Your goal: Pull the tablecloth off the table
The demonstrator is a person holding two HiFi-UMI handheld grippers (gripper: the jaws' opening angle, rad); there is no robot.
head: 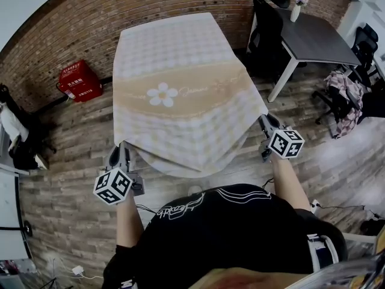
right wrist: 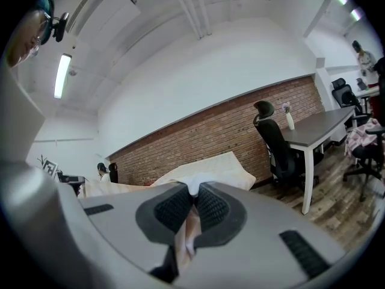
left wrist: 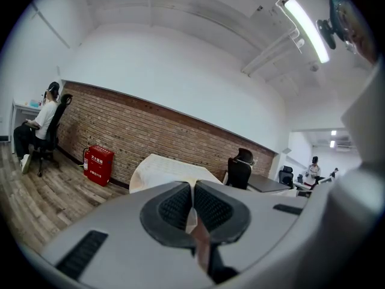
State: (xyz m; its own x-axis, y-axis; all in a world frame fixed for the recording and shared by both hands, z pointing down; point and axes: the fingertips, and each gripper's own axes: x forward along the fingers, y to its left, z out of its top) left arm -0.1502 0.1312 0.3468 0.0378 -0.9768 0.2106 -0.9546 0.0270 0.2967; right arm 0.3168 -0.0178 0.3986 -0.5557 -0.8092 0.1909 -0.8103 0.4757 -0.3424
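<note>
The wooden floor (head: 72,131) ran under both grippers, and the brick wall (head: 78,35) closed the room well ahead of them. The tablecloth (head: 180,95), pale checks crossed by a beige band with a white daisy, stretched away from the grippers over the table, which it hid entirely. Its near edge sagged in a loose curve between the two grippers, just in front of the person's black shirt (head: 228,233).

The grey desk (head: 319,38) stood ahead of the right gripper and off to its right, apart from the cloth. A black office chair (head: 264,32) sat between that desk and the cloth's far right side. The red box (head: 79,80) rested on the floor by the wall, ahead of the left gripper and to its left.

The left gripper (head: 122,154) had its jaws pressed together on the cloth's near left corner (a thin fold of fabric showed between the ribbed pads (left wrist: 177,206) in the left gripper view). The right gripper (head: 264,125) was likewise clamped on the near right corner, with cloth bunched between its pads (right wrist: 212,206).

A small white vase (head: 295,12) stood on the desk's far end, well beyond the right gripper.
</note>
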